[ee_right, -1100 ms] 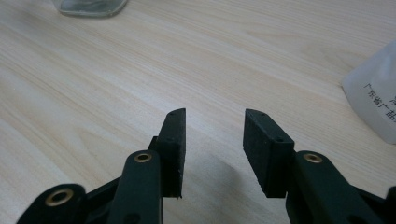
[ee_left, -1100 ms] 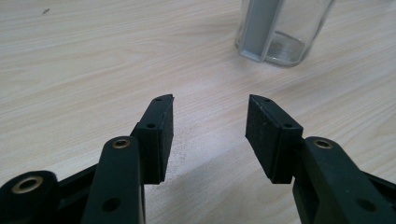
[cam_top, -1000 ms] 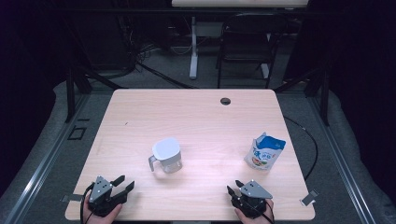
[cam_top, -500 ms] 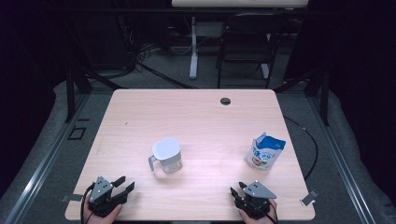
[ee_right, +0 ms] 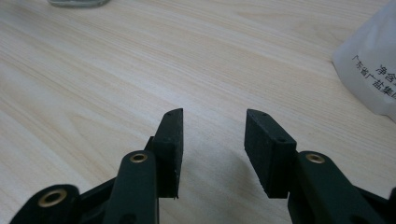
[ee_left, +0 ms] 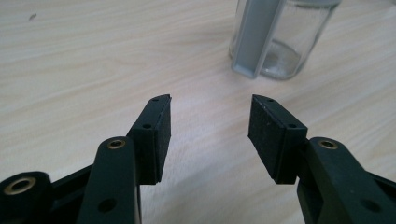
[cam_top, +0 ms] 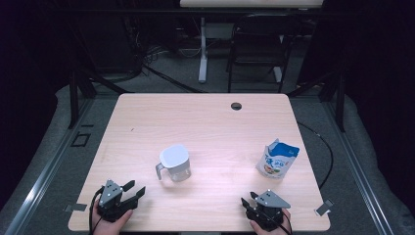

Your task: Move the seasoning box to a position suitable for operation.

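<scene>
Jaws on both tools are standing apart with nothing between them; those of the left gripper (cam_top: 133, 189) have just been opening a little further, and the right gripper (cam_top: 249, 200) is gaping over bare wood at the lower right of the high view.

Sitting just left of centre in that view is the glass pitcher (cam_top: 174, 163), upright on the table (cam_top: 205, 117), its grey handle (ee_left: 254, 35) facing the left gripper. Its wall is looking clear, hard and smooth, so it is probably stiff, slippery and breakable; the handle is likely offering the safest hold. Nothing is showing inside it through the glass.

Standing at centre right is the white and blue pouch (cam_top: 277, 159), soft-sided and crushable; what it is holding cannot be seen.
</scene>
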A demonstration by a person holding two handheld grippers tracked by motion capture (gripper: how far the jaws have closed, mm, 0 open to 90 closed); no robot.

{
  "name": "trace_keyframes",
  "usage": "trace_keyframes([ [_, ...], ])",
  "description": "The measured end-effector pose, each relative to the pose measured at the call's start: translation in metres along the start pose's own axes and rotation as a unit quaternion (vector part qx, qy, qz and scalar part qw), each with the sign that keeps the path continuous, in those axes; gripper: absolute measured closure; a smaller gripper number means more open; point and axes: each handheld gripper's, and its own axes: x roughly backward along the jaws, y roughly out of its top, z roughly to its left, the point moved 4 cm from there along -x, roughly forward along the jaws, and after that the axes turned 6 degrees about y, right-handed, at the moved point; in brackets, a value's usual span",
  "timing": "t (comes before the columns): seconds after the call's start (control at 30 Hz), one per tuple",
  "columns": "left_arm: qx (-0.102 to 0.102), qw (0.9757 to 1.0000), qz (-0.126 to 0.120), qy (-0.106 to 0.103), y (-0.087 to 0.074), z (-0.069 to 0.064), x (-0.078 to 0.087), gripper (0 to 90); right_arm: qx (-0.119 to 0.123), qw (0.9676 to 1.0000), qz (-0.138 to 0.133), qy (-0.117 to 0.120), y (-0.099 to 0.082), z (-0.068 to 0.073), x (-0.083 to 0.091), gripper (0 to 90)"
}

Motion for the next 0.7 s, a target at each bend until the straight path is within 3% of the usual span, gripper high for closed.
trace_keyframes([
  [0.23,0.010,0.9999,-0.004,-0.002,0.016,-0.014,-0.011,51.0,-0.001,1.0000,-0.002,0.003,0.001,0.002,0.001,57.6],
  [0.5,-0.005,1.0000,-0.002,-0.008,0.034,-0.027,-0.023,52.6,-0.003,1.0000,-0.008,0.000,0.000,0.000,0.004,56.7],
  [0.7,-0.018,0.9998,0.000,0.002,0.047,-0.034,-0.029,53.4,-0.008,0.9999,-0.010,-0.001,0.000,-0.001,0.005,56.4],
])
